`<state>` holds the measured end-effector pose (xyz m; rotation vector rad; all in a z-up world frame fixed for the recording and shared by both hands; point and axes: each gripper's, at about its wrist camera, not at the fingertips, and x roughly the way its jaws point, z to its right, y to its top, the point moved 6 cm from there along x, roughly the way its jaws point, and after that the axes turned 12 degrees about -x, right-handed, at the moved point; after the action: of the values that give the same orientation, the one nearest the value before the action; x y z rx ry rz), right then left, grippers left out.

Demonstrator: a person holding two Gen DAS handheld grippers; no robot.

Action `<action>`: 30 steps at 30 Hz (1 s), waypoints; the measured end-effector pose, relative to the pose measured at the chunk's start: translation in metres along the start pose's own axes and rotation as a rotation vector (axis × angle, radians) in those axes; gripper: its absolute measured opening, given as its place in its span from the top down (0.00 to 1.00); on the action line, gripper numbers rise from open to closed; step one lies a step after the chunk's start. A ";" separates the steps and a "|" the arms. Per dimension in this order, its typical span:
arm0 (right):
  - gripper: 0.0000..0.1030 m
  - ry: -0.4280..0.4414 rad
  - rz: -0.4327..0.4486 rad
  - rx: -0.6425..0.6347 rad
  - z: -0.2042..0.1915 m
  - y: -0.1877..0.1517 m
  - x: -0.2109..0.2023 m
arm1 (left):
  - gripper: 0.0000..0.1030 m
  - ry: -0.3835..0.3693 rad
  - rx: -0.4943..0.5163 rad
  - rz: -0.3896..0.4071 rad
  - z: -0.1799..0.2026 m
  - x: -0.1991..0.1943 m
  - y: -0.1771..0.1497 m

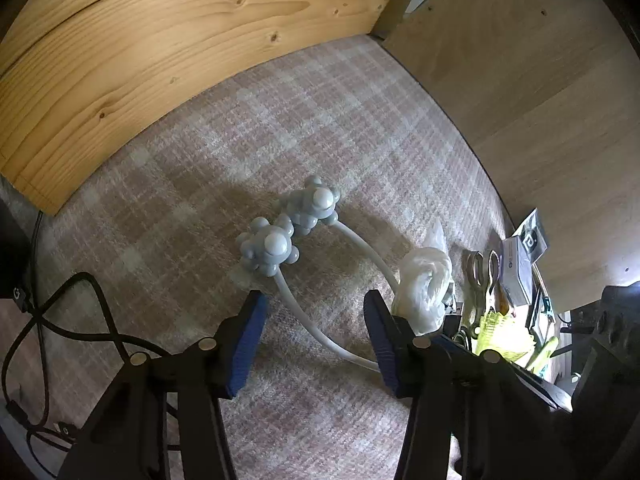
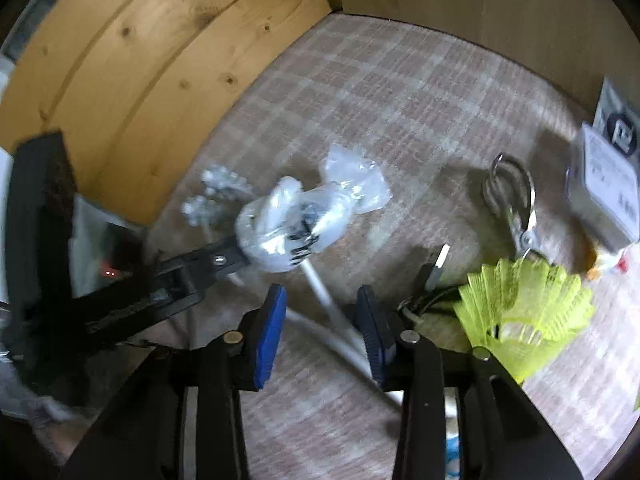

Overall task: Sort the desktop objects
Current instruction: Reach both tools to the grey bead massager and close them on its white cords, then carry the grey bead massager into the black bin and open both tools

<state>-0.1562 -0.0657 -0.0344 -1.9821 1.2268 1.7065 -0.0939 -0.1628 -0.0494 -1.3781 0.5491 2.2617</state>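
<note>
Left wrist view: the left gripper (image 1: 314, 308) hangs with jaws apart over the massager (image 1: 288, 226) on the counter (image 1: 340, 120). Its 2 knobby heads look rigid, its thin arms springy; grasp 1 arm. The right gripper (image 2: 322, 322) is likewise open.

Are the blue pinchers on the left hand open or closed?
Open. The left gripper has its two blue pads wide apart, with only the massager's white handle lying on the mat between them, ungripped.
</note>
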 end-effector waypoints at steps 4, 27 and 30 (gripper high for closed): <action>0.75 0.000 -0.012 -0.003 -0.002 0.003 0.008 | 0.54 -0.003 0.009 0.003 0.000 -0.001 -0.003; 0.94 0.197 0.050 0.158 -0.034 -0.082 -0.039 | 0.84 -0.114 0.121 -0.099 0.017 -0.030 -0.093; 0.94 0.186 0.088 0.175 -0.030 -0.096 -0.069 | 0.84 -0.137 0.169 -0.101 0.035 -0.042 -0.108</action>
<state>-0.0639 0.0027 0.0058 -2.0440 1.4912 1.4224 -0.0422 -0.0609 -0.0088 -1.1341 0.5956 2.1563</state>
